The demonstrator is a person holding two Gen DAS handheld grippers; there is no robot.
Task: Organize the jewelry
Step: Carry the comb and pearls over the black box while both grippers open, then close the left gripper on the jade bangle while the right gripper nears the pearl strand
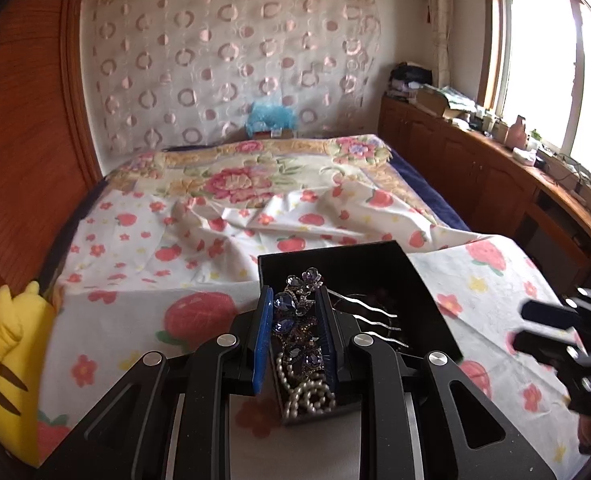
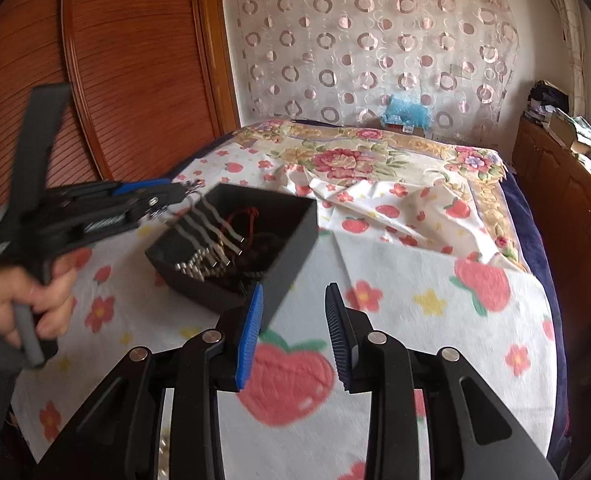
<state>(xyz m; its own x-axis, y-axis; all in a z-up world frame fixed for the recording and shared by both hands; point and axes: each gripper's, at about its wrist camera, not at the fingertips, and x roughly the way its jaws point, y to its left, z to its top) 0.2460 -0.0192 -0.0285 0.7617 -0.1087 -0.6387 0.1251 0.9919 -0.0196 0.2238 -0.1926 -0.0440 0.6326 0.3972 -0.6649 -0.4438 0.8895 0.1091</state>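
A black open box sits on the strawberry-print bedsheet and also shows in the right wrist view. My left gripper is shut on a jewelled hair comb with purple stones and wavy silver prongs, held over the box. In the right wrist view the comb's prongs hang above the box interior. A pearl strand lies in the box's near corner. My right gripper is open and empty, just in front of the box's near right corner.
The bed is covered by a strawberry sheet and a floral blanket. A yellow plush toy lies at the bed's left edge. A wooden wardrobe stands on the left, a cluttered wooden cabinet on the right.
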